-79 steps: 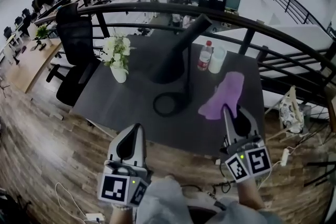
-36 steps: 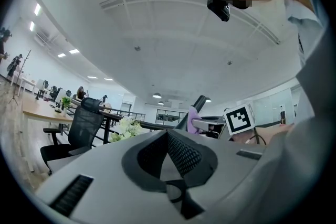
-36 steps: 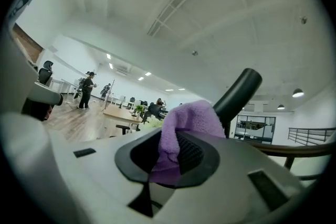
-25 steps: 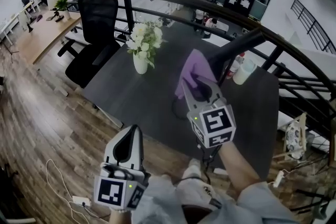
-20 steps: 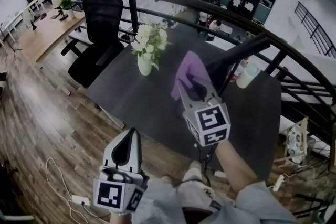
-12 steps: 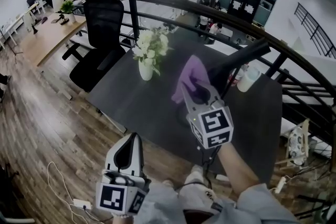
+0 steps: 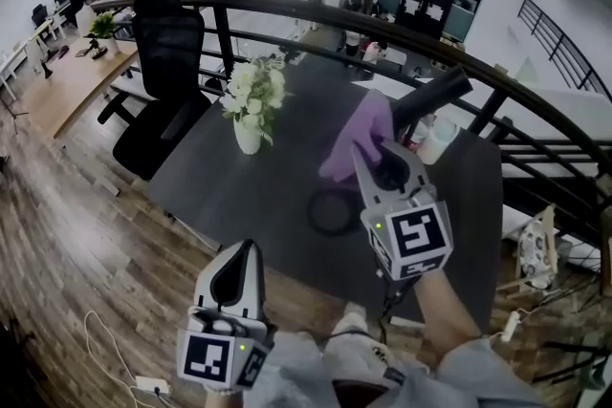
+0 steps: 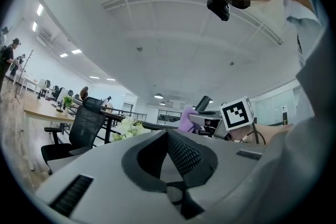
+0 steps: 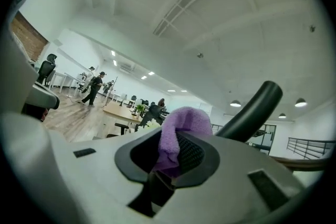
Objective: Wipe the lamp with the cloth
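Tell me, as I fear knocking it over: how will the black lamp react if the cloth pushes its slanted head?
The lamp probably tips or sways easily: its long slanted head sits high above a thin ring base. It looks stiff rather than bendy. The cloth, drooping from the right gripper, is floppy, so light strokes likely push little.

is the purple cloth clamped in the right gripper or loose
Clamped: in the right gripper view the purple cloth is pinched between the right gripper's shut jaws, bunched up past their tips.
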`<state>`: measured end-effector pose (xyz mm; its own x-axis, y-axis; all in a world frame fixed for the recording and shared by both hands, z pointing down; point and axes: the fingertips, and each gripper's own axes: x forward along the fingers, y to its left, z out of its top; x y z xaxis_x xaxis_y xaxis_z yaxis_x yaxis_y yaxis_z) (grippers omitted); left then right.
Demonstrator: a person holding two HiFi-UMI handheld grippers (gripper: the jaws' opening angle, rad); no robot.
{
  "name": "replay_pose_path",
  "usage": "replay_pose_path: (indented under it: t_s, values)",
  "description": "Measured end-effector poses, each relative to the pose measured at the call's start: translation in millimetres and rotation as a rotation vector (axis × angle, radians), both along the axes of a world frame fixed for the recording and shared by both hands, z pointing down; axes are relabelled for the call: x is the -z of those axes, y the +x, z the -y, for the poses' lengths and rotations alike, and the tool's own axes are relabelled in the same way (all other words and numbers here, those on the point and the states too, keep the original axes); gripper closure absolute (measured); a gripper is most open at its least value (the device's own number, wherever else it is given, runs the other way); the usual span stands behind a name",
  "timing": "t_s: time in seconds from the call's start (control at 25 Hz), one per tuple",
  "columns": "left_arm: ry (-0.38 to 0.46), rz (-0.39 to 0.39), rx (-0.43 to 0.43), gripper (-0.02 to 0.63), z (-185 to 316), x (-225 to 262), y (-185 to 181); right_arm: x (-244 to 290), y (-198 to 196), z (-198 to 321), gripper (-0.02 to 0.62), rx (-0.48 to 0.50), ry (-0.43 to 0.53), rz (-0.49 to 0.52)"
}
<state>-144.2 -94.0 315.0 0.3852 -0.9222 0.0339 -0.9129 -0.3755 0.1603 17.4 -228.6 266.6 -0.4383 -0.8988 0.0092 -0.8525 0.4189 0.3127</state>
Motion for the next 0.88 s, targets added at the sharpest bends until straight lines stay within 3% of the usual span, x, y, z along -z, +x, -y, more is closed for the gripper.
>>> replay_pose_path:
  t_s: [0.6,0.88]
  values:
    - [0.034,-0.013,-0.091,0.6,9.6,8.9,34.0,88.4,100.1,-19.2,0.529,-0.218,0.219,-0.065]
    - [0.029,-0.02,-0.088,0.6,12.4,8.0,38.9,87.6,109.5,-20.9,0.529,-0.223,0.224,-0.063]
